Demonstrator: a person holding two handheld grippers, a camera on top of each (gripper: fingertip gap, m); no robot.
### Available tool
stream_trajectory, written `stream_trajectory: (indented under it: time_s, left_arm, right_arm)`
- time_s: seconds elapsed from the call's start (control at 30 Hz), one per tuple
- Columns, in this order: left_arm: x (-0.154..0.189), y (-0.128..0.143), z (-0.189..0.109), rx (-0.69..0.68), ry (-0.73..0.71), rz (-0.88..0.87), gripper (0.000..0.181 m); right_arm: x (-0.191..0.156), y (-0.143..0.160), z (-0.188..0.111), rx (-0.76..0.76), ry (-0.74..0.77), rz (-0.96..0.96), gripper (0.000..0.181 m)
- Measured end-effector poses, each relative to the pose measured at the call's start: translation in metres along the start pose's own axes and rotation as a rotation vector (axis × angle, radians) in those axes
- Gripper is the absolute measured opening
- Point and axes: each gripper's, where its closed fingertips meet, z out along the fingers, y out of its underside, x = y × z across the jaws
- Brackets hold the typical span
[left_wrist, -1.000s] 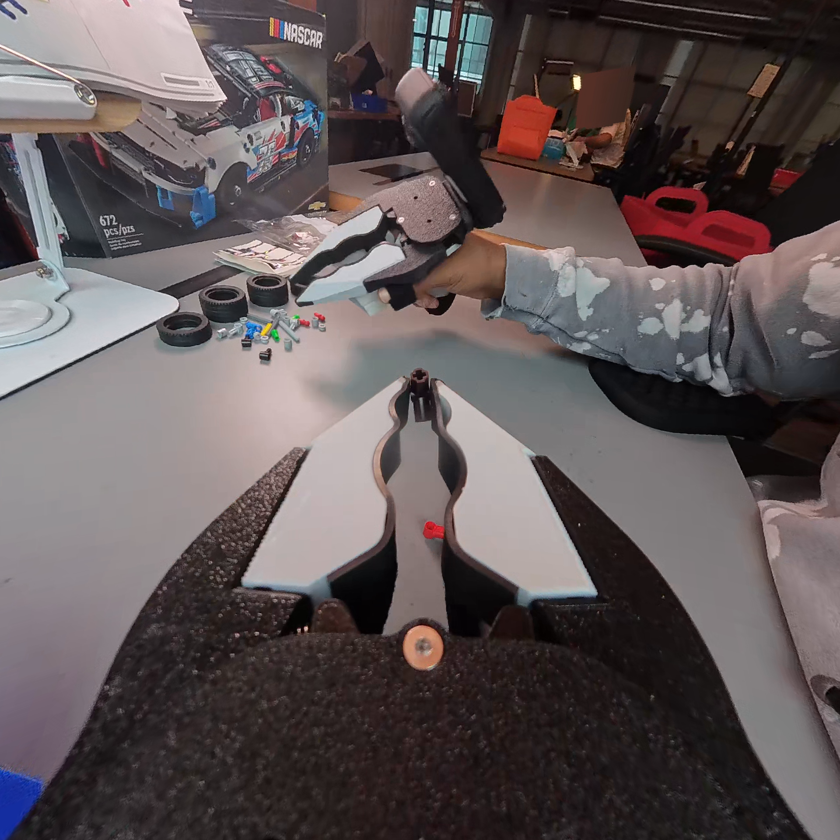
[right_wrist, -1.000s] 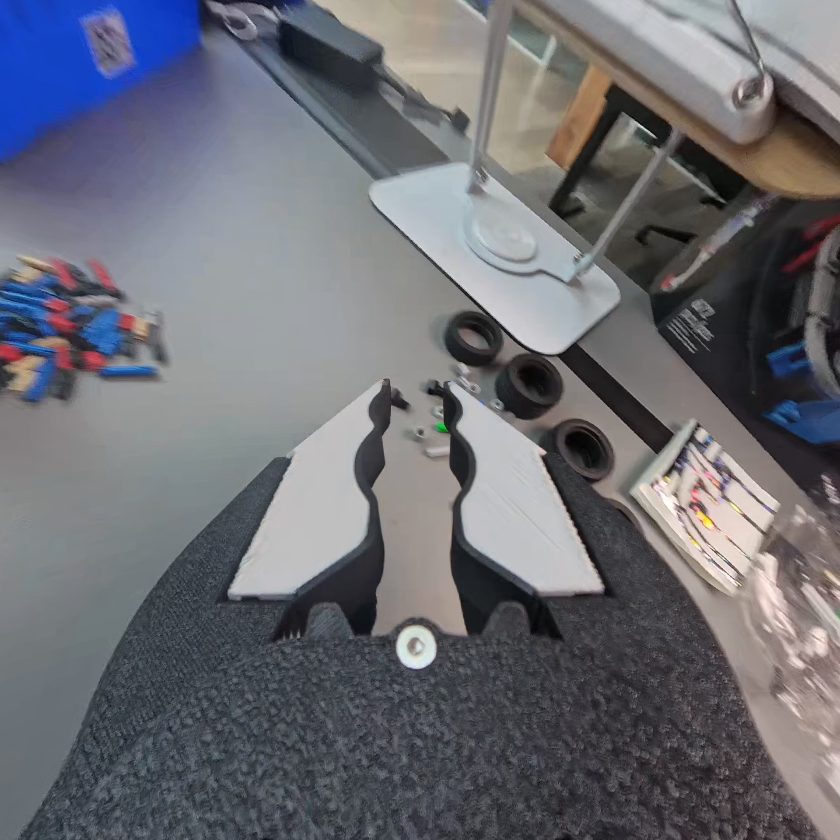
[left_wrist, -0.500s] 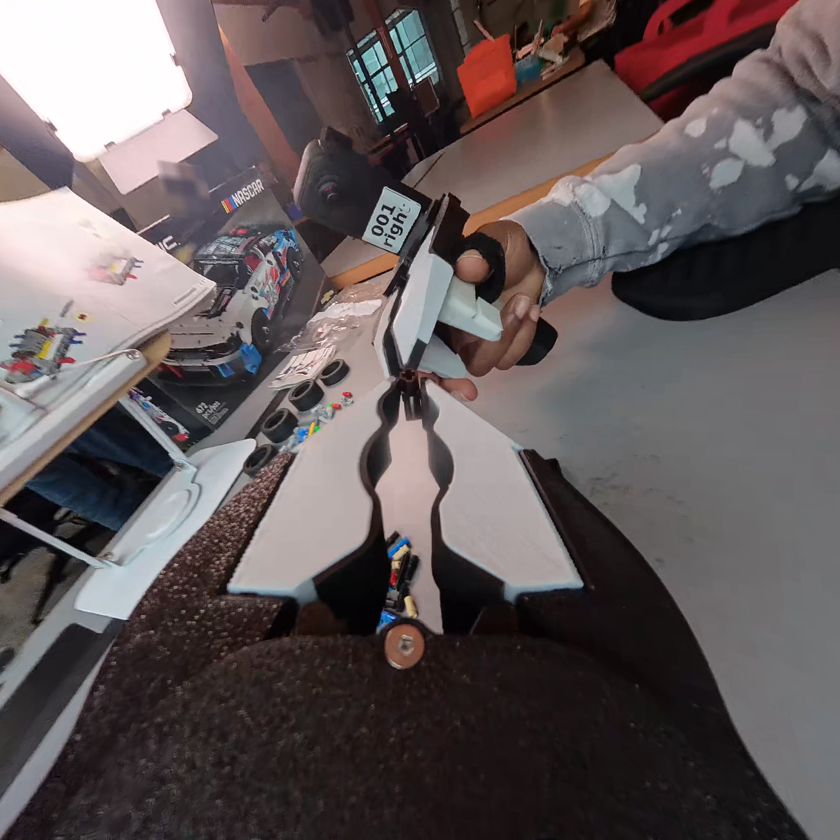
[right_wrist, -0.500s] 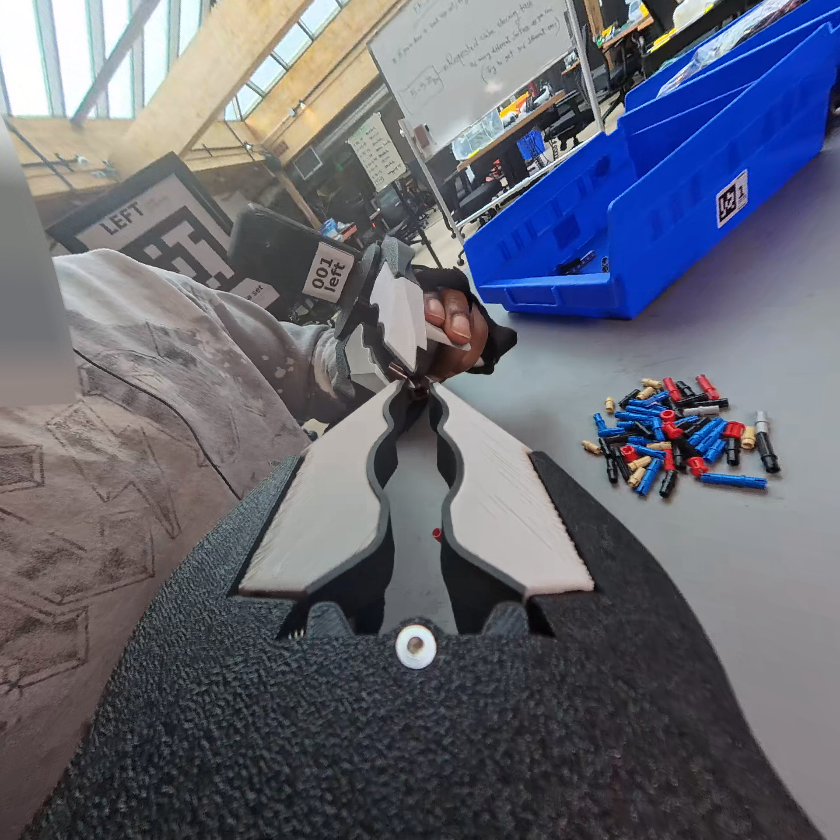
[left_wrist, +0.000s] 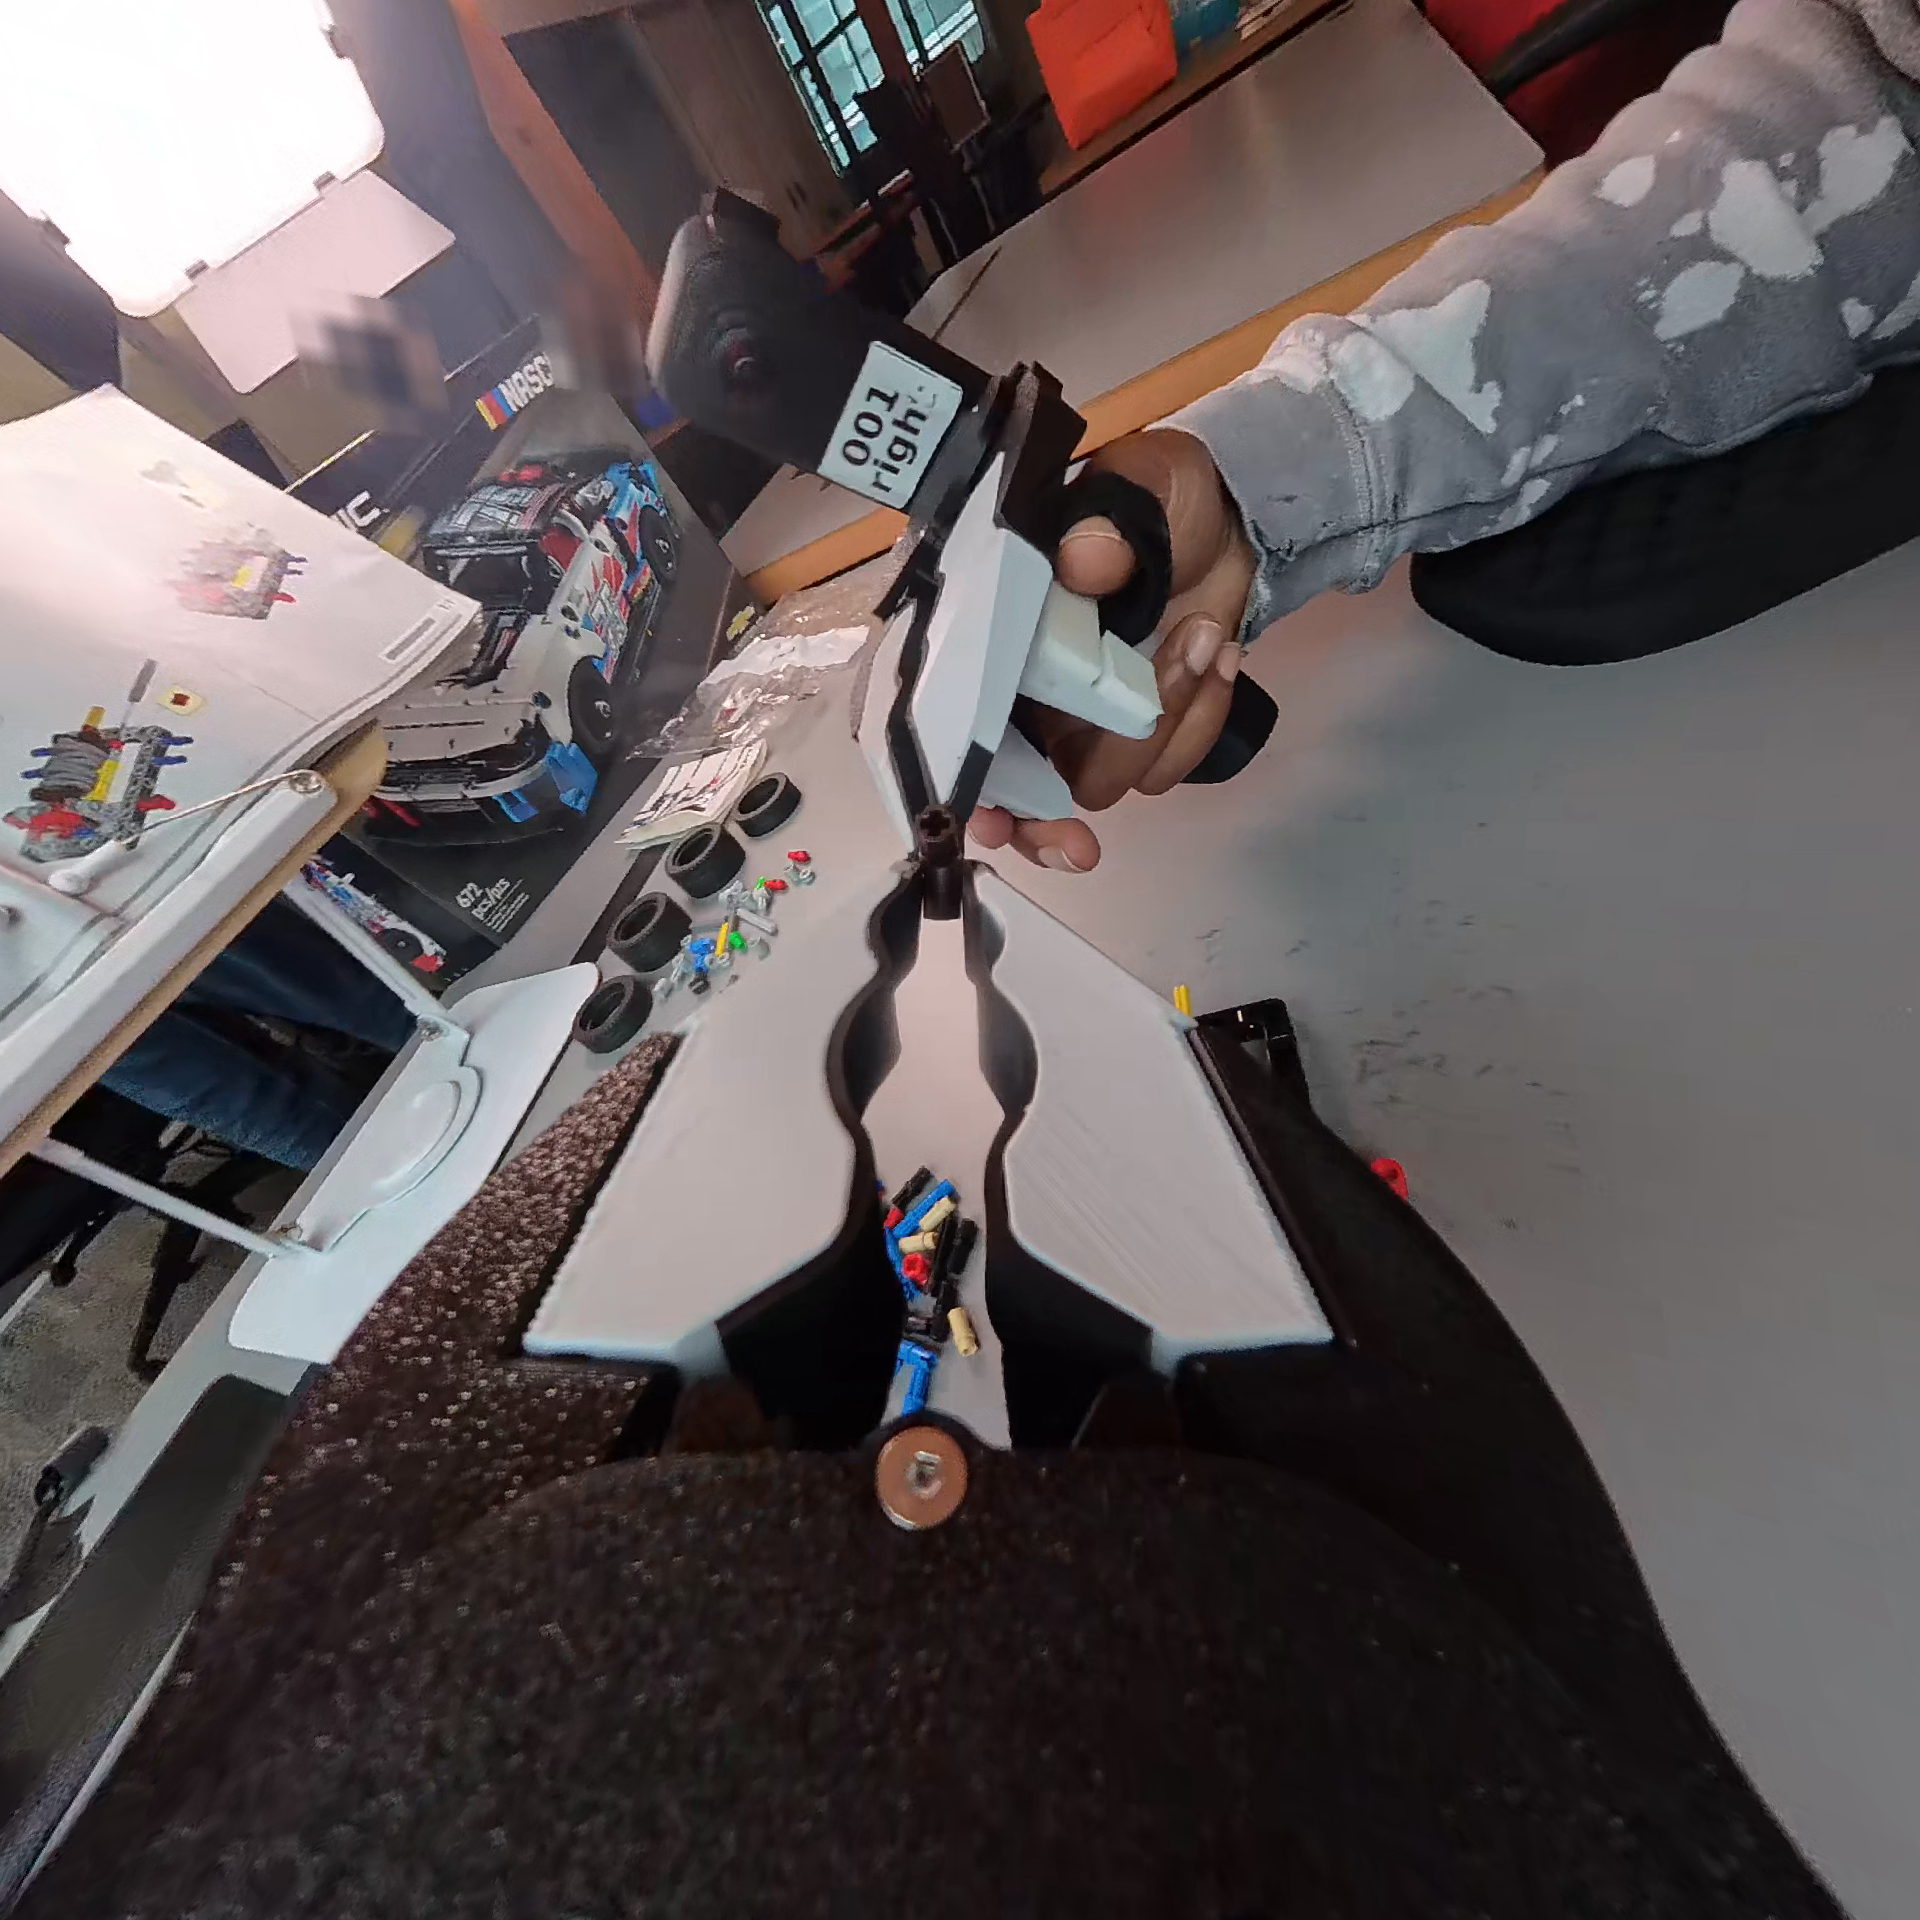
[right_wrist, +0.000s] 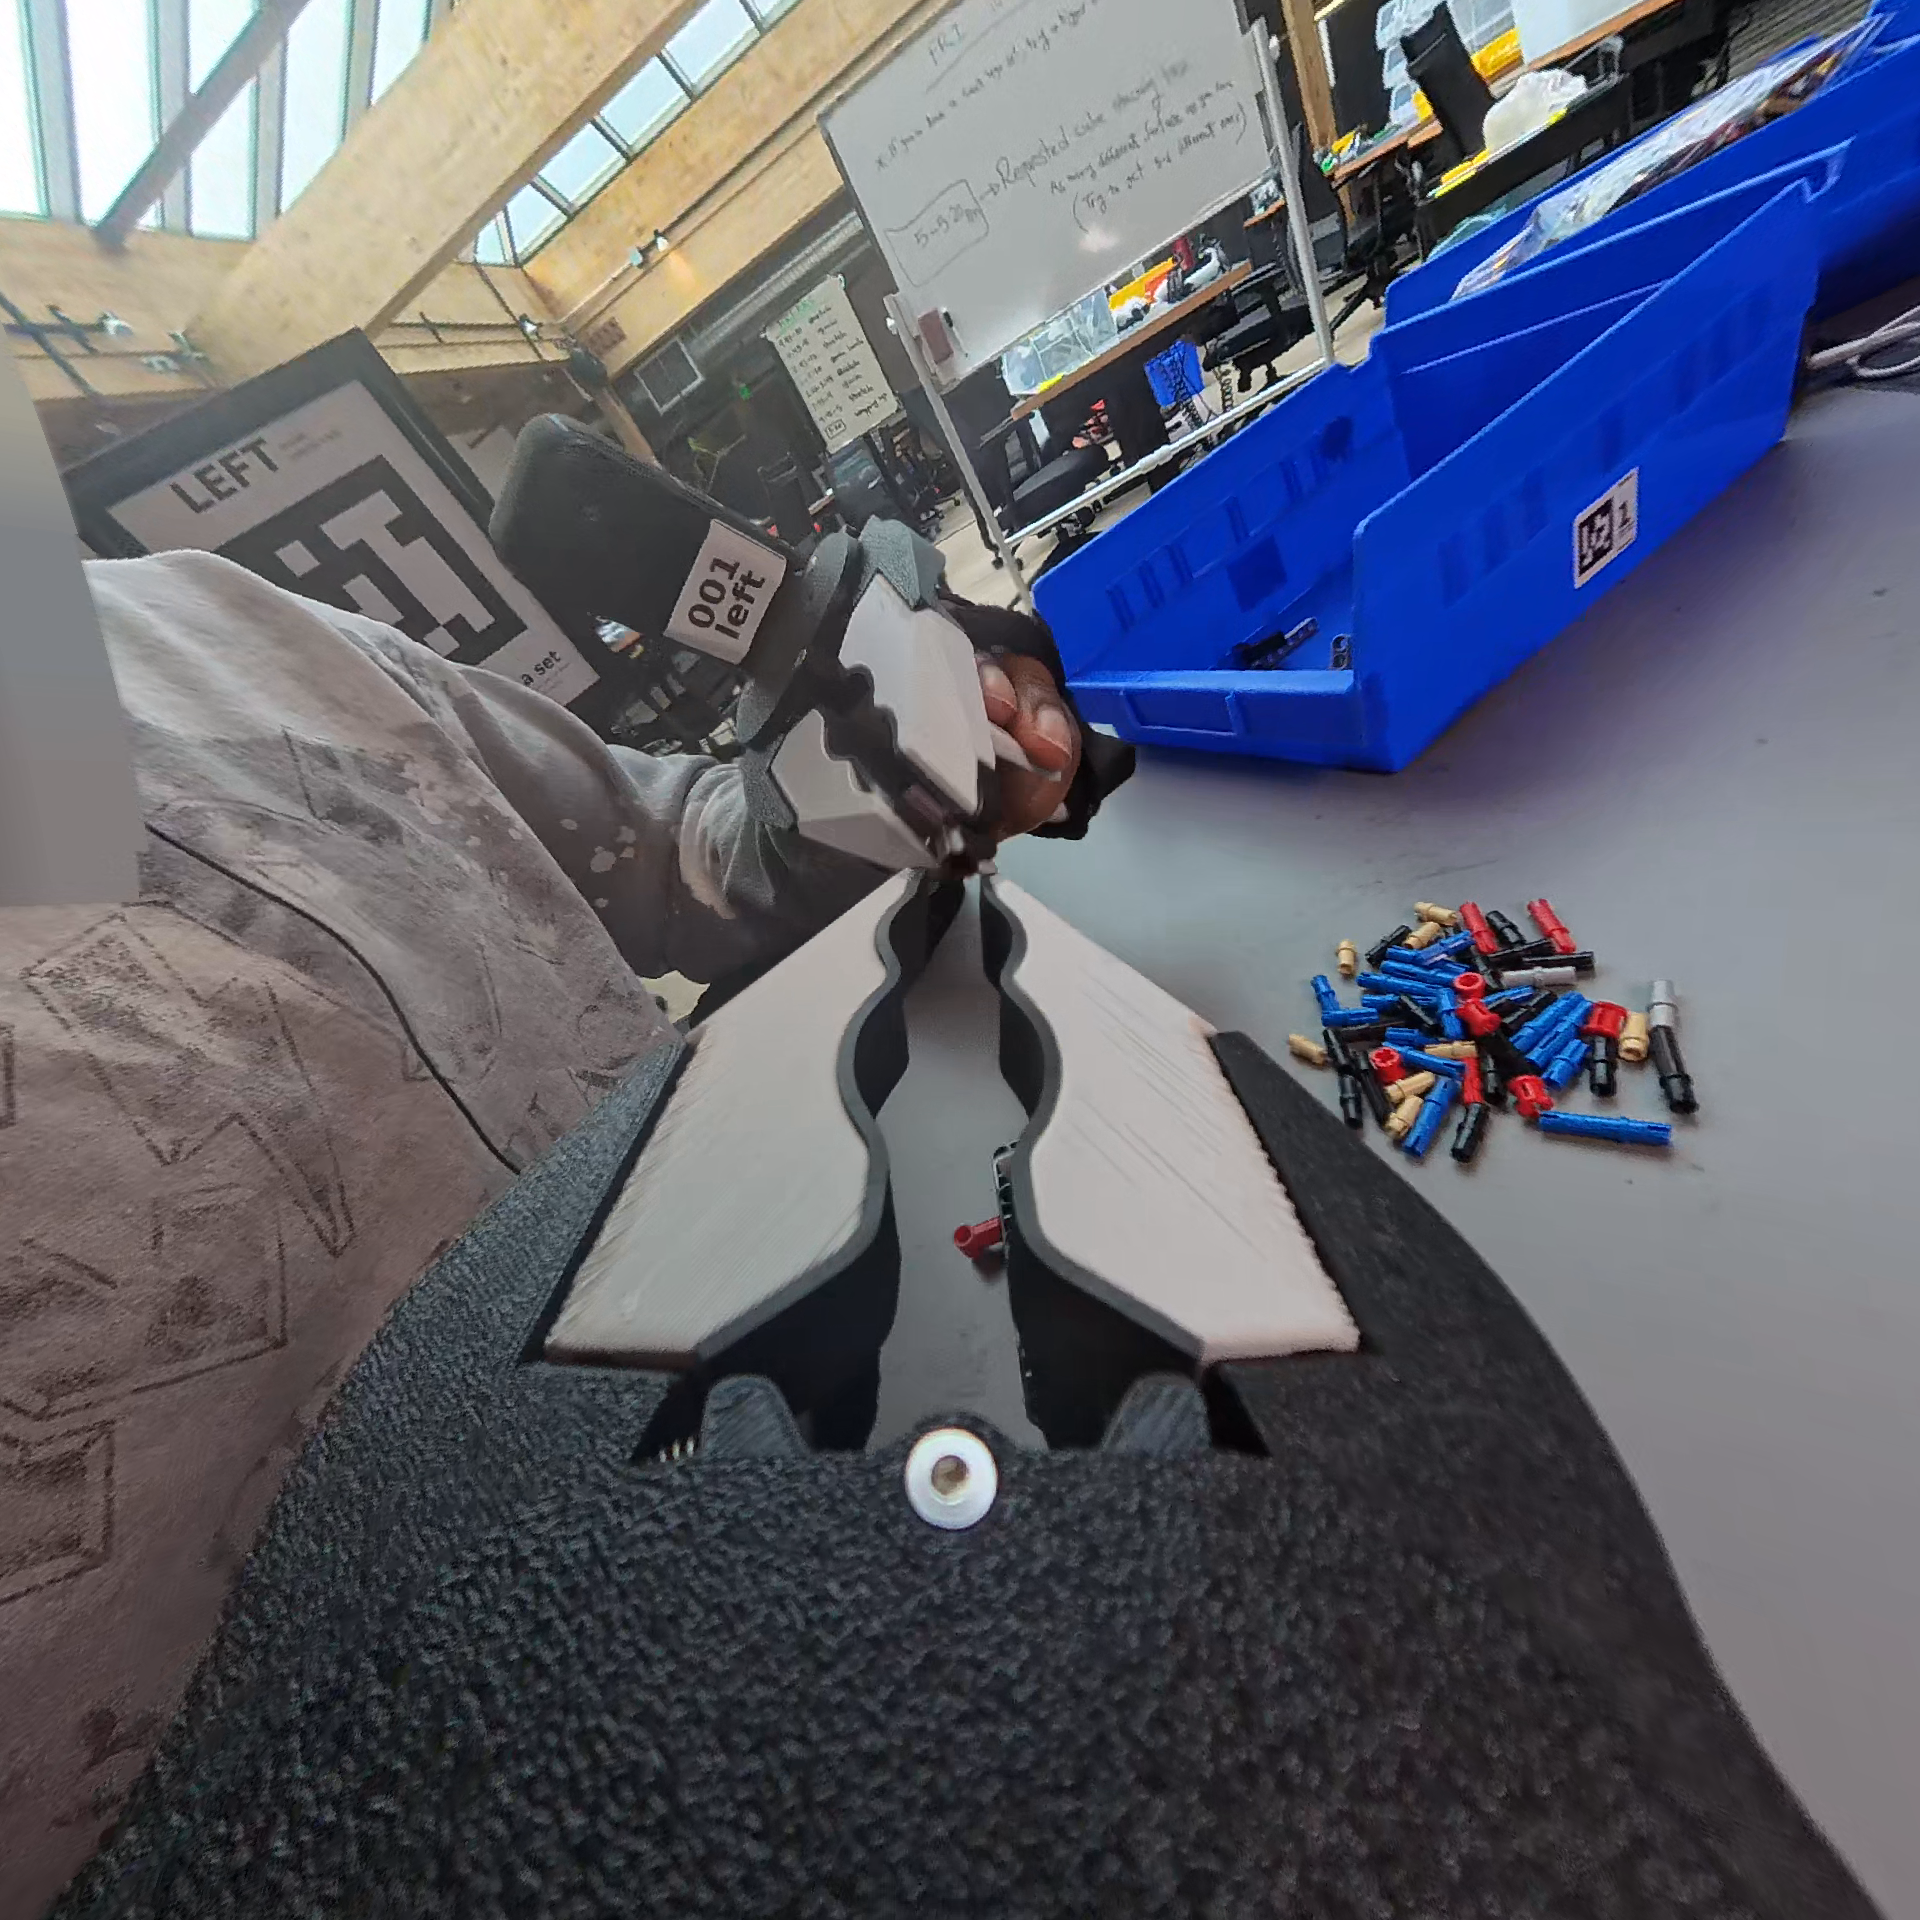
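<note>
Fingertips of our left gripper (left_wrist: 940, 891) pinch a small dark connector piece (left_wrist: 938, 831), and the right gripper (left_wrist: 928, 805) meets it tip to tip above the grey tabletop (left_wrist: 1558, 935), its fingers closed on the same piece as far as we can tell. In the right wrist view the right gripper (right_wrist: 951, 881) has its tips nearly pressed together against the left gripper (right_wrist: 961, 852); the piece itself is blurred there.

Below us a pile of blue, black, red and tan pins (right_wrist: 1496, 1023) lies on the open tabletop, with a lone red pin (right_wrist: 977, 1234) seen between the right gripper's fingers. Toward the tabletop's far left edge sit four black tyres (left_wrist: 707, 860), a scatter of small coloured parts (left_wrist: 732, 930), a sticker sheet (left_wrist: 691, 790) and clear plastic bags (left_wrist: 769, 686), just in front of a car-model box (left_wrist: 540, 665). A white stand (left_wrist: 405, 1132) holding an open instruction booklet (left_wrist: 156, 623) rests at the left edge. Blue plastic bins (right_wrist: 1455, 499) stand on the tabletop beyond the pins. Farther off we see a whiteboard (right_wrist: 1049, 156), wooden beams, skylights and other workbenches.
</note>
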Motion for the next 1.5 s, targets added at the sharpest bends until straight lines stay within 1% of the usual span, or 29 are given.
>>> stream_trajectory:
  time_s: [0.03,0.1,0.17,0.23,0.3,0.37,0.5,0.6,0.7,0.87,0.97,1.03,1.17,1.23,1.3,1.4,1.5]
  left_arm:
    - [-0.016,0.001,-0.007,-0.012,-0.062,-0.012,0.007]
    - [-0.067,0.013,-0.031,-0.098,-0.263,-0.08,0.007]
    - [-0.119,0.035,-0.069,-0.191,-0.465,-0.216,0.007]
    - [-0.152,0.064,-0.108,-0.298,-0.596,-0.384,0.008]
    - [-0.165,0.092,-0.137,-0.384,-0.653,-0.535,0.008]
    - [-0.169,0.112,-0.157,-0.454,-0.683,-0.625,0.008]
    - [-0.167,0.145,-0.181,-0.647,-0.723,-0.638,0.011]
    - [-0.164,0.159,-0.183,-0.7,-0.72,-0.651,0.01]
    - [-0.165,0.166,-0.186,-0.733,-0.739,-0.635,0.01]
    - [-0.169,0.166,-0.191,-0.741,-0.774,-0.616,0.012]
    - [-0.172,0.161,-0.191,-0.72,-0.798,-0.594,0.021]
    - [-0.175,0.152,-0.187,-0.663,-0.795,-0.573,0.028]
    - [-0.174,0.116,-0.162,-0.453,-0.713,-0.543,0.031]
    - [-0.169,0.099,-0.149,-0.374,-0.662,-0.51,0.032]
    - [-0.162,0.086,-0.136,-0.298,-0.606,-0.5,0.032]
    - [-0.15,0.076,-0.117,-0.226,-0.524,-0.505,0.032]
    - [-0.141,0.08,-0.104,-0.239,-0.48,-0.485,0.032]
  right_arm:
    - [0.003,-0.003,-0.003,0.007,0.03,-0.025,0.021]
    - [0.013,0.001,-0.01,-0.058,0.12,-0.124,0.027]
    - [0.025,0.023,-0.019,-0.251,0.225,-0.291,0.023]
    - [0.033,0.051,-0.028,-0.461,0.274,-0.424,0.021]
    - [0.035,0.075,-0.03,-0.594,0.27,-0.462,0.021]
    - [0.034,0.089,-0.025,-0.642,0.247,-0.462,0.021]
    - [0.035,0.106,-0.015,-0.711,0.228,-0.497,0.024]
    - [0.037,0.109,-0.009,-0.721,0.231,-0.508,0.026]
    - [0.038,0.114,-0.009,-0.741,0.238,-0.514,0.026]
    - [0.039,0.116,-0.013,-0.755,0.241,-0.502,0.026]
    - [0.039,0.116,-0.014,-0.76,0.244,-0.504,0.025]
    - [0.039,0.117,-0.015,-0.761,0.251,-0.505,0.024]
    - [0.041,0.119,-0.017,-0.772,0.261,-0.506,0.02]
    - [0.041,0.12,-0.018,-0.774,0.26,-0.504,0.015]
    - [0.041,0.12,-0.019,-0.775,0.26,-0.508,0.005]
    - [0.039,0.116,-0.021,-0.771,0.262,-0.503,0.004]
    - [0.035,0.109,-0.023,-0.751,0.265,-0.51,0.004]
